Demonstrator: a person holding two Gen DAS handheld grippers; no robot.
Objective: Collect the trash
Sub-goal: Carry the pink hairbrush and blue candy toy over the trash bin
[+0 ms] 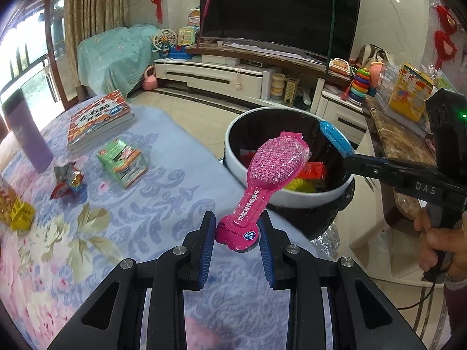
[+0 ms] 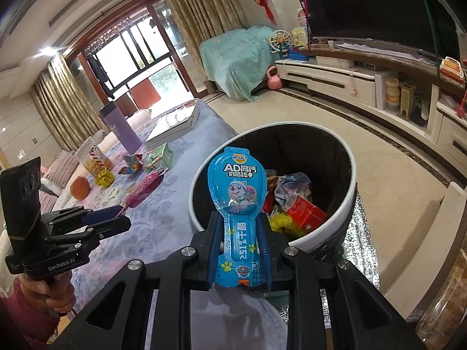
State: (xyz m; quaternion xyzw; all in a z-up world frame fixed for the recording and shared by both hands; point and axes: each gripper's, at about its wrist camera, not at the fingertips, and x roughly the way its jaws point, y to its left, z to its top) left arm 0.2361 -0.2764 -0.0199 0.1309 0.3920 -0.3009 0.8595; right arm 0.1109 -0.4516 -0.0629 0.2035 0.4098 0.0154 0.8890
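Observation:
My left gripper (image 1: 237,227) is shut on the narrow end of a pink cheese-stick wrapper (image 1: 271,172), which points up toward the white-rimmed trash bin (image 1: 248,175) beside the table. My right gripper (image 2: 238,227) is shut on a blue cheese-stick wrapper (image 2: 238,186) and holds it at the near rim of the bin (image 2: 321,233). The blue wrapper also shows over the bin in the left wrist view (image 1: 335,137). The bin holds red, yellow and crumpled trash (image 2: 294,204). A crumpled foil wrapper (image 1: 68,180) and a green carton (image 1: 122,159) lie on the table.
The flowered tablecloth (image 1: 163,192) also carries a stack of books (image 1: 99,122), a purple bottle (image 1: 24,134) and a yellow snack box (image 1: 17,213). A stone-topped side table (image 1: 391,143) stands right of the bin. A TV cabinet (image 1: 221,75) lines the far wall.

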